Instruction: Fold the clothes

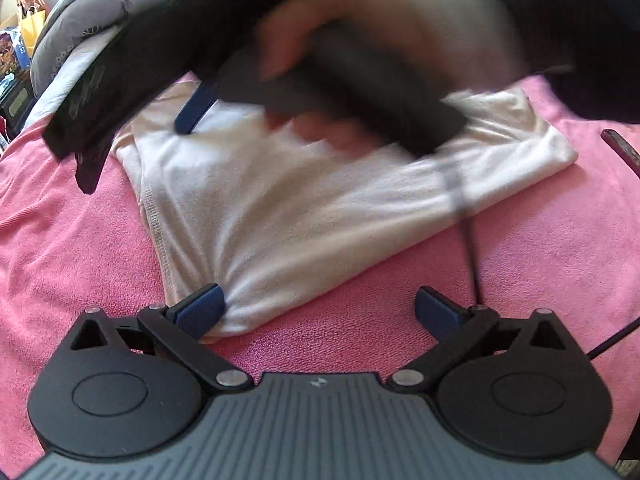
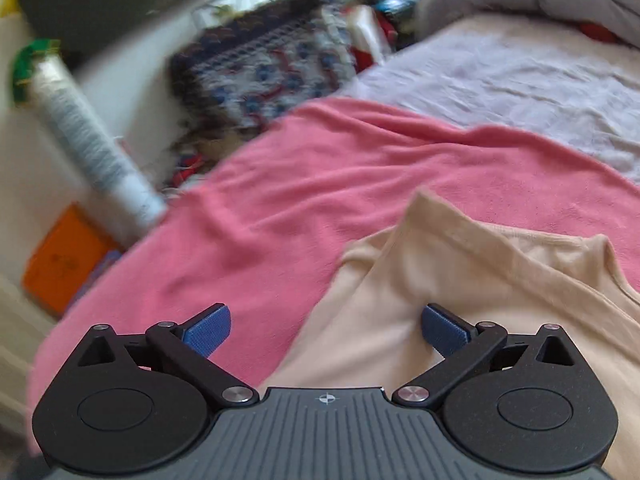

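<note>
**Shirt edge under the spread right tool**

The cream shirt (image 2: 480, 300) is spread on the bed's pink blanket (image 2: 320, 168). Its near edge is straddled by the right tool (image 2: 326, 330), released. The left tool (image 1: 318, 312), also released, is set at the opposite corner.

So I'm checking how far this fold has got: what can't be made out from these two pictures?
- Left wrist view: the middle and far part of the cream garment lie behind the blurred right gripper and the hand holding it.
- Right wrist view: the garment runs off the right and bottom edges, so its outline is incomplete.
- Right wrist view: motion blur smears the clutter beyond the pink blanket.
</note>
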